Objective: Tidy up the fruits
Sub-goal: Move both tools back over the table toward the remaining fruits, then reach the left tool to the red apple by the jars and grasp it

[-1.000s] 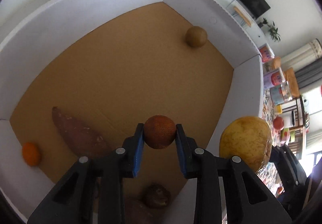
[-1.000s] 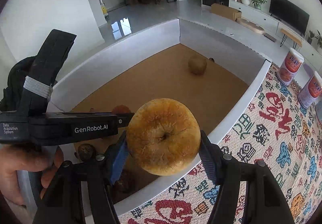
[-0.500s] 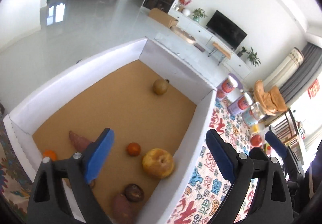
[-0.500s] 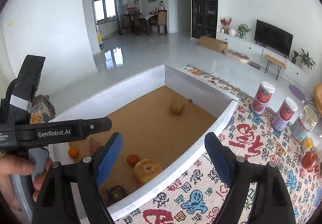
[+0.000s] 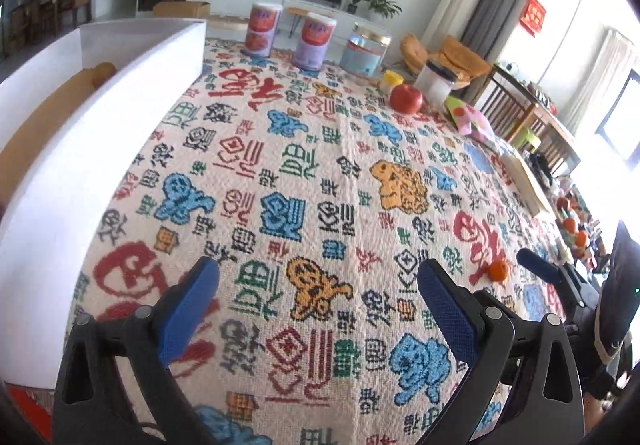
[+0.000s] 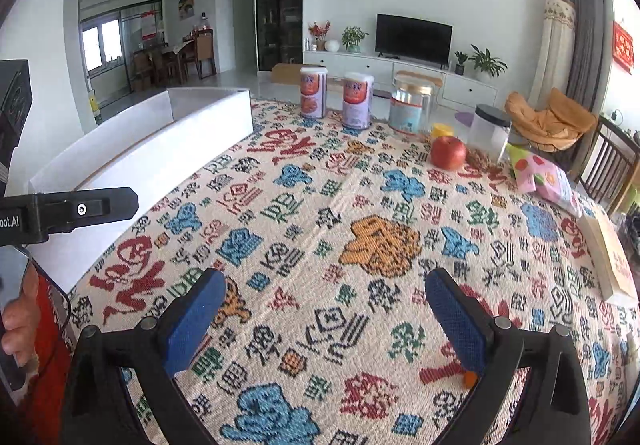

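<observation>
Fruits lie scattered over the patterned tablecloth: a red apple sits toward the far edge, just beside a small yellow-lidded pot and a clear jar with a dark lid, and a small orange rests on the cloth to the right of the left gripper's right finger. More oranges show, blurred, in a cluster at the far right of the left wrist view. The white-walled box stands at the left on the cloth, and one brown round fruit shows over its wall on the cardboard floor. The left gripper hangs over bare cloth with its jaws wide apart after just opening, nothing between them. The right gripper is likewise spread wide, its jaws having just been opening, with only cloth between the blue pads. Two pink-labelled cans and a glass jar with a gold lid line the far edge. A pink snack bag lies to the right of the apple.
</observation>
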`<state>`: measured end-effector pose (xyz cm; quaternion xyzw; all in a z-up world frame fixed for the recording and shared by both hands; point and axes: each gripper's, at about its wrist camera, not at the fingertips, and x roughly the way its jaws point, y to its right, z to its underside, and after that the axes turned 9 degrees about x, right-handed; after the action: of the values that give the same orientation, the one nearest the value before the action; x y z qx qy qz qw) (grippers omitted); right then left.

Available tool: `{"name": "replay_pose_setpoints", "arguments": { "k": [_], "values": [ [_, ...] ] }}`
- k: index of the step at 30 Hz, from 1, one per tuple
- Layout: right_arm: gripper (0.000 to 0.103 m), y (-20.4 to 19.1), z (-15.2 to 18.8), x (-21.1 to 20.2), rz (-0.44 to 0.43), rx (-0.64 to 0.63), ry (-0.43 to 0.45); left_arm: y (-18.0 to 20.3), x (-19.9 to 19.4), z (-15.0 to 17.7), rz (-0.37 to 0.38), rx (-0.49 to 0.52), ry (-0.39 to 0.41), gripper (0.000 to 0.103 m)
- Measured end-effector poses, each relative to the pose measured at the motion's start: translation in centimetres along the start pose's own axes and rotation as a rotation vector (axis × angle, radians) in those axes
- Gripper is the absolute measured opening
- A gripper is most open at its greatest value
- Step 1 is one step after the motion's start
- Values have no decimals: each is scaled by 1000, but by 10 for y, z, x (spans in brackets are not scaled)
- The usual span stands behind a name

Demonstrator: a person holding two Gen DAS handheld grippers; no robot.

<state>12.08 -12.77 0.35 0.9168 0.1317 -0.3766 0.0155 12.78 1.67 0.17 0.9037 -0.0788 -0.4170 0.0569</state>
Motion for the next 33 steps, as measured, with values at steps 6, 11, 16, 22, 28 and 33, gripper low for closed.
{"name": "replay_pose_setpoints", "arguments": {
  "k": [6, 11, 16, 22, 28, 33],
  "values": [
    [100, 81, 91, 0, 140, 186, -113, 37, 49, 27, -81, 172, -56, 100],
    [100, 92, 95, 2, 185, 230, -144, 39, 62, 35, -127, 243, -73, 100],
    [103, 89, 91, 13, 203, 214, -162, 43, 66, 36, -139, 256, -74, 103],
    [103, 89, 91, 16, 204, 213, -162, 42, 67, 36, -139, 256, -73, 103],
    [103, 89, 92, 16, 203, 213, -162, 42, 66, 36, -139, 256, -73, 103],
    [103, 89, 91, 16, 203, 213, -162, 42, 66, 36, -139, 256, -73, 103]
  ]
}}
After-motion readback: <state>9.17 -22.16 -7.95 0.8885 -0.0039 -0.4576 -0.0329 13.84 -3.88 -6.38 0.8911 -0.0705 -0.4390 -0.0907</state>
